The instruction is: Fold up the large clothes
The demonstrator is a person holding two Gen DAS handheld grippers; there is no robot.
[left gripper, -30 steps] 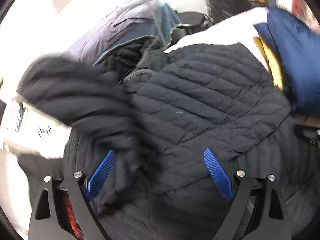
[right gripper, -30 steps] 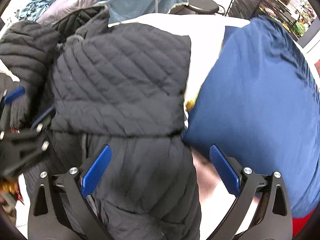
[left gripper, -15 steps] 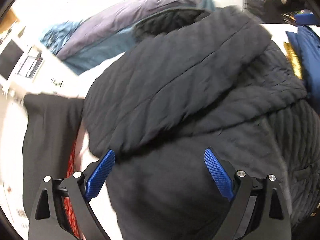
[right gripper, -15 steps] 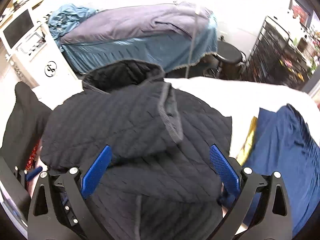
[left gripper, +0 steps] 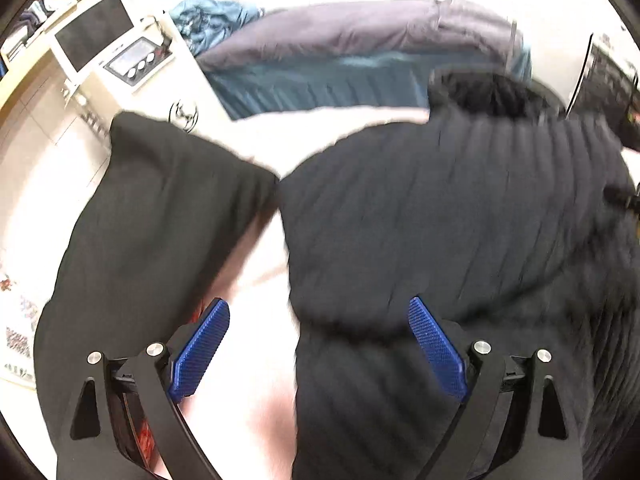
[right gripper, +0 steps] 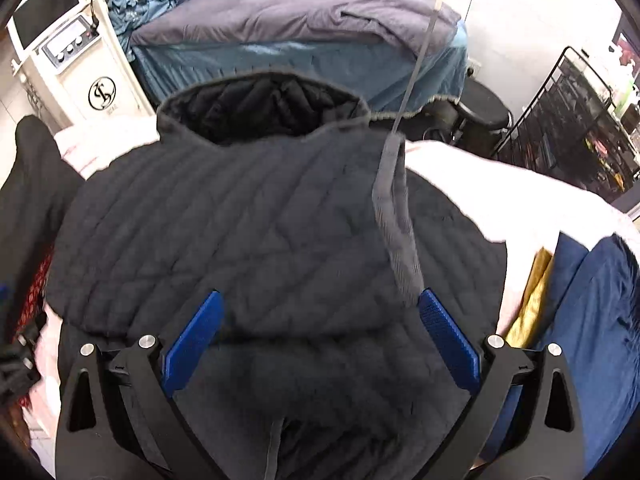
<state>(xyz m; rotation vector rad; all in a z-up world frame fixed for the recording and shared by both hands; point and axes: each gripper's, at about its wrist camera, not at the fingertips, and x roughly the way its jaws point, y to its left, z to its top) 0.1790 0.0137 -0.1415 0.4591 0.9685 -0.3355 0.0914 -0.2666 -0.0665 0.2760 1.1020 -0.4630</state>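
Note:
A black quilted jacket (right gripper: 256, 232) lies on a white-covered table, its sleeves folded across the body and its collar (right gripper: 264, 108) at the far side. In the left wrist view the same jacket (left gripper: 460, 216) fills the right half. My left gripper (left gripper: 320, 344) hovers open above the jacket's left edge, nothing between its blue pads. My right gripper (right gripper: 320, 336) is open too, held over the jacket's lower middle. A grey ribbed cuff (right gripper: 396, 236) lies along the jacket's right side.
A second black garment (left gripper: 152, 232) lies left of the jacket. Blue cloth (right gripper: 592, 320) and a yellow piece (right gripper: 532, 300) sit at the right. Behind the table are a bed with purple and teal covers (right gripper: 304, 28), a white machine (right gripper: 68, 48), a stool (right gripper: 480, 116) and a wire rack (right gripper: 572, 120).
Both grippers have pulled back and up from the jacket, letting more of the room show. A sleeve has been laid across the jacket's body; both stay open.

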